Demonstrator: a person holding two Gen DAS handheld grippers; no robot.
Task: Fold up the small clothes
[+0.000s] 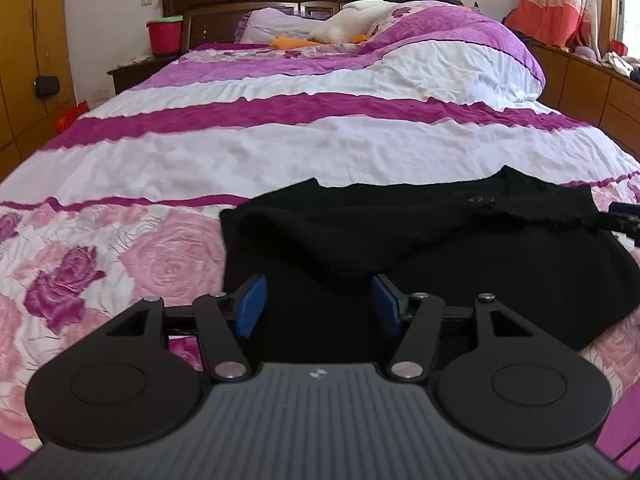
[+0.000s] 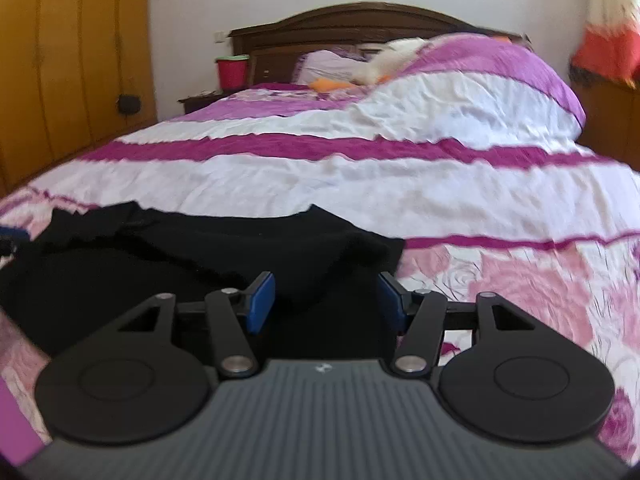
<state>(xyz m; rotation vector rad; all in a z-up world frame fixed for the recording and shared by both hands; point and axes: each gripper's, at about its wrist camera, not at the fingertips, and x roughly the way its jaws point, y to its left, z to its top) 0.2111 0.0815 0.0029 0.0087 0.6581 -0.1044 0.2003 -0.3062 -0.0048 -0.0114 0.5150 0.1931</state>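
Black garment point(image 1: 400, 240) flat on floral bedspread point(image 1: 160, 256), red bucket point(image 1: 165, 36) beyond.

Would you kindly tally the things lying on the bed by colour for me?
Black: 1, the garment spread on the quilt
White: 1, the soft toy by the pillow
Orange: 1, the cloth beside the toy
Lilac: 1, the pillow
Total: 4

black garment point(image 1: 420, 248), bedspread point(image 1: 280, 148) — pink-and-white stripes, roses
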